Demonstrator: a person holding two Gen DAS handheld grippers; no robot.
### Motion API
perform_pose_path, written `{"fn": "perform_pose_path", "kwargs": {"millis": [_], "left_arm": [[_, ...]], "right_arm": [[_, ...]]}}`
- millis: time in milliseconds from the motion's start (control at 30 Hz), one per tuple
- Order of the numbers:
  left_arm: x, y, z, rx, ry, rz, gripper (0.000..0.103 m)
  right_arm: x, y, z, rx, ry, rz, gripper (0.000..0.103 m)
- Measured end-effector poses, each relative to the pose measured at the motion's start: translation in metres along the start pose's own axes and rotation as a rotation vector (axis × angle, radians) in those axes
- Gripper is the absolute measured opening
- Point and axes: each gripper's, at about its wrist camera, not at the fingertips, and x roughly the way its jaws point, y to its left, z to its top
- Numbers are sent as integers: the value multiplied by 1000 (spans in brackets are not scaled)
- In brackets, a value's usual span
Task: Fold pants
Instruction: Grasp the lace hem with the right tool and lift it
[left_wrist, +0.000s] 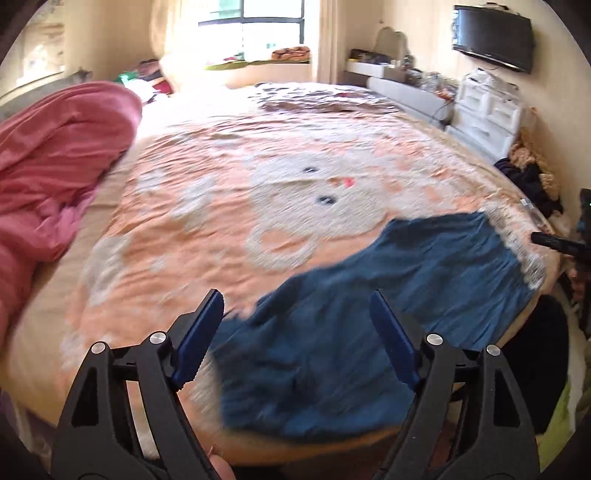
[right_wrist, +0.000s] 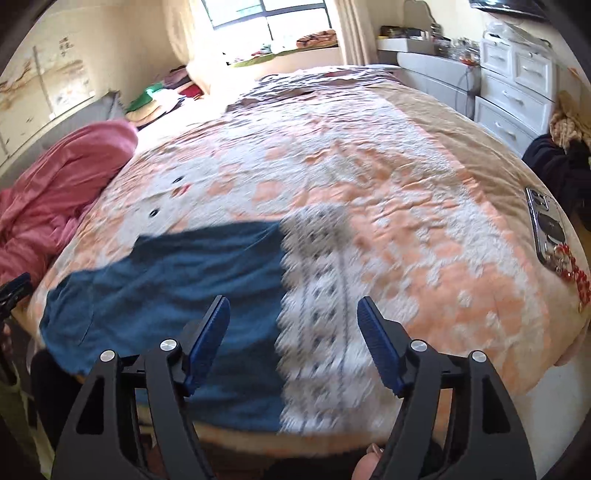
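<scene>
Blue pants (left_wrist: 369, 314) lie spread flat on the bed near its front edge; a white patterned waistband (right_wrist: 321, 314) joins the blue cloth (right_wrist: 177, 295) in the right wrist view. My left gripper (left_wrist: 297, 306) is open and empty, above the pants' left part. My right gripper (right_wrist: 293, 314) is open and empty, above the seam between blue cloth and waistband. The right gripper's tip (left_wrist: 554, 242) shows at the far right of the left wrist view. The left gripper's tip (right_wrist: 14, 290) shows at the left edge of the right wrist view.
The bed has a peach and white bedspread (left_wrist: 258, 177). A pink quilt (left_wrist: 55, 166) is bunched on the left side. A phone with red beads (right_wrist: 550, 229) lies near the bed's right edge. White drawers (right_wrist: 517, 85) and dark clothes (right_wrist: 557, 166) stand to the right.
</scene>
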Motion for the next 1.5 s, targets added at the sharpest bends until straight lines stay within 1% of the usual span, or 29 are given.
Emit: {"fn": "perform_pose_path", "kwargs": {"millis": [67, 100, 133, 200, 300, 367, 400, 467, 500, 533, 600, 633, 667, 733, 800, 833, 933, 1000, 1033, 1067, 1100, 1133, 1167, 1200, 1233, 1300, 1367, 1500], "left_arm": [[26, -19, 21, -15, 21, -86, 76], [45, -31, 32, -19, 40, -138, 76], [60, -41, 40, -23, 51, -169, 76], [97, -62, 54, -12, 103, -182, 76], [149, -83, 61, 3, 182, -194, 75], [173, -86, 61, 1, 220, -200, 69], [186, -87, 60, -14, 242, -207, 66], [197, -83, 57, -36, 262, -230, 57], [202, -82, 55, -48, 276, -243, 49], [203, -81, 53, -47, 283, -256, 42], [204, -86, 48, -20, 289, -270, 35], [203, -89, 46, -3, 287, -270, 34], [202, -91, 45, 10, 285, -271, 33], [201, -94, 45, 29, 282, -277, 32], [203, -94, 47, 36, 278, -278, 32], [204, -94, 47, 38, 278, -279, 32], [208, -93, 49, 25, 280, -289, 32], [209, -90, 50, 8, 283, -300, 32], [210, -90, 50, 2, 284, -305, 32], [210, -89, 51, -3, 286, -308, 32], [211, -89, 50, -8, 288, -312, 32], [212, -89, 50, -12, 290, -313, 29], [212, -89, 50, -16, 293, -317, 25], [212, -90, 49, -17, 294, -322, 15], [212, -93, 49, -11, 294, -324, 8], [209, -97, 50, 12, 283, -317, 6], [206, -100, 53, 23, 264, -311, 5], [204, -110, 68, 84, 218, -252, 5]], "right_arm": [[18, -12, 19, 42, 15, -17, 70], [24, -16, 27, 53, 18, -9, 70], [33, -21, 34, 64, 20, -3, 70], [49, -30, 47, 86, 31, 8, 70], [77, -40, 64, 92, 68, 10, 70], [95, -44, 69, 93, 108, 33, 70], [102, -44, 69, 88, 125, 31, 67], [112, -40, 65, 48, 153, 38, 41], [112, -35, 62, 25, 151, 45, 38], [108, -28, 58, -19, 132, 36, 37], [99, -14, 51, -109, 92, 15, 28], [93, -8, 46, -144, 71, 23, 25], [89, -4, 41, -170, 58, 33, 25], [87, 4, 34, -231, 53, 19, 25], [91, 6, 32, -247, 60, -7, 25], [92, 3, 34, -233, 63, -4, 28], [99, -14, 44, -141, 84, -4, 54], [107, -29, 49, -47, 118, 41, 54], [112, -35, 50, -2, 139, 66, 51], [115, -36, 50, 16, 152, 89, 40], [115, -34, 49, 17, 156, 107, 33], [115, -29, 48, 8, 158, 137, 23], [112, -26, 47, -13, 148, 131, 21], [110, -23, 47, -26, 138, 120, 20], [107, -22, 47, -22, 124, 117, 18], [98, -22, 47, -19, 85, 108, 16], [88, -13, 50, -72, 32, 65, 16], [73, -2, 67, -138, -60, 8, 16]]}}
